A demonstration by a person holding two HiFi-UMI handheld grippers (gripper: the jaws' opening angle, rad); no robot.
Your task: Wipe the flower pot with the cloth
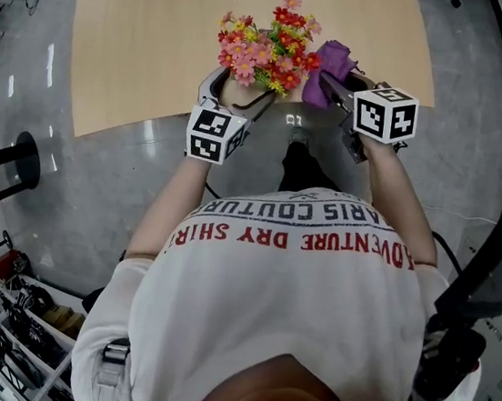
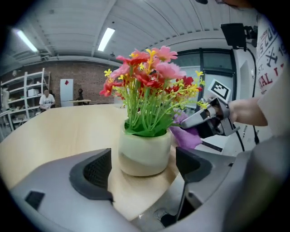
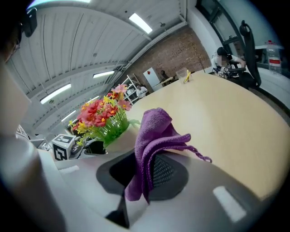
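A cream flower pot (image 2: 145, 152) with red, pink and yellow artificial flowers (image 1: 266, 52) stands near the front edge of the wooden table (image 1: 162, 37). My left gripper (image 2: 142, 168) is open. The pot sits between and just beyond its dark pads (image 2: 96, 171), and a gap shows on each side. Just right of the flowers, my right gripper (image 1: 332, 86) is shut on a purple cloth (image 3: 156, 145). The cloth (image 1: 328, 66) bunches up above the jaws and hangs down between them. In the right gripper view the flowers (image 3: 100, 114) show at the left.
The table's curved front edge (image 1: 151, 122) runs right under both grippers, with grey floor (image 1: 69, 189) below it. Black stands (image 1: 8, 168) and a cluttered shelf (image 1: 6, 319) are at the left. A small yellow object (image 3: 186, 76) is at the table's far end, near a seated person (image 3: 225, 59).
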